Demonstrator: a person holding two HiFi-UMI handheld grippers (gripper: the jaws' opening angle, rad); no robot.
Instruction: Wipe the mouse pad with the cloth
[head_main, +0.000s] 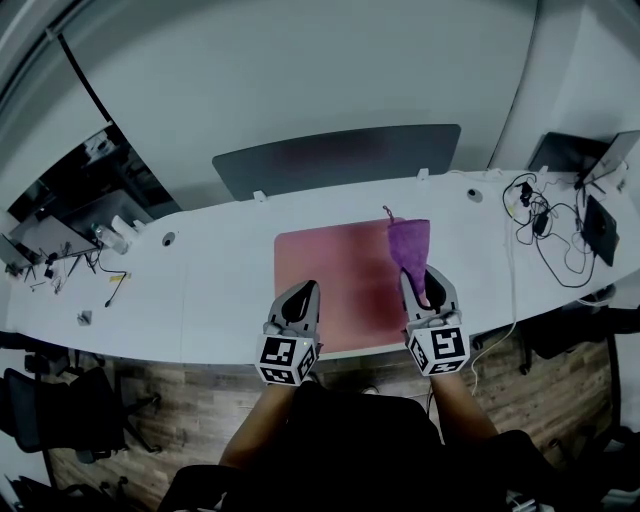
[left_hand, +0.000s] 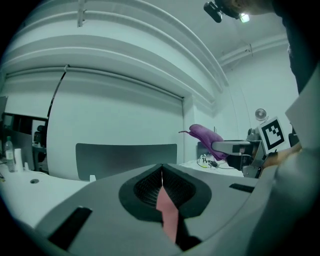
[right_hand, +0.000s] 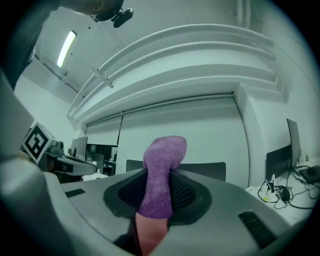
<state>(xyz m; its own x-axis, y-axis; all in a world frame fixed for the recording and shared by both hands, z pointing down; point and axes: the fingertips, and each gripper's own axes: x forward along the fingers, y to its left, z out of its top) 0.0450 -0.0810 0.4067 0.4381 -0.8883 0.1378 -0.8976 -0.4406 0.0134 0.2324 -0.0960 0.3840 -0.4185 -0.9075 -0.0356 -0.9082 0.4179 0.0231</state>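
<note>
Left gripper (head_main: 303, 292): jaws clenched together with nothing between them. Its own view shows only a pink sliver below the seam, which is the mouse pad (head_main: 335, 265) underneath. I'm holding it over the pad's near-left corner. Can't tell if the tips touch the pad. The gripper body and its marker cube (head_main: 287, 360) cover my hand.

The pad lies flat on the white desk (head_main: 220, 290), in front of a grey panel (head_main: 335, 160). Both grippers cover part of its near edge.

The cloth (head_main: 410, 245) is purple and sits over the pad's right side, reaching toward the far edge. From above I can't tell whether it rests on the pad or hangs just over it. The left gripper view shows it sticking out level from the other tool, with its underside hidden.

Right gripper (head_main: 413, 276): clamped on the near end of the cloth. Its own view shows the cloth pinched between the jaws and standing up past them. The part inside the jaws is hidden, and pink pad shows below.

Far right of the desk: a tangle of cables (head_main: 545, 235) and some dark flat items, partly cut off by the frame edge and too small to name.
</note>
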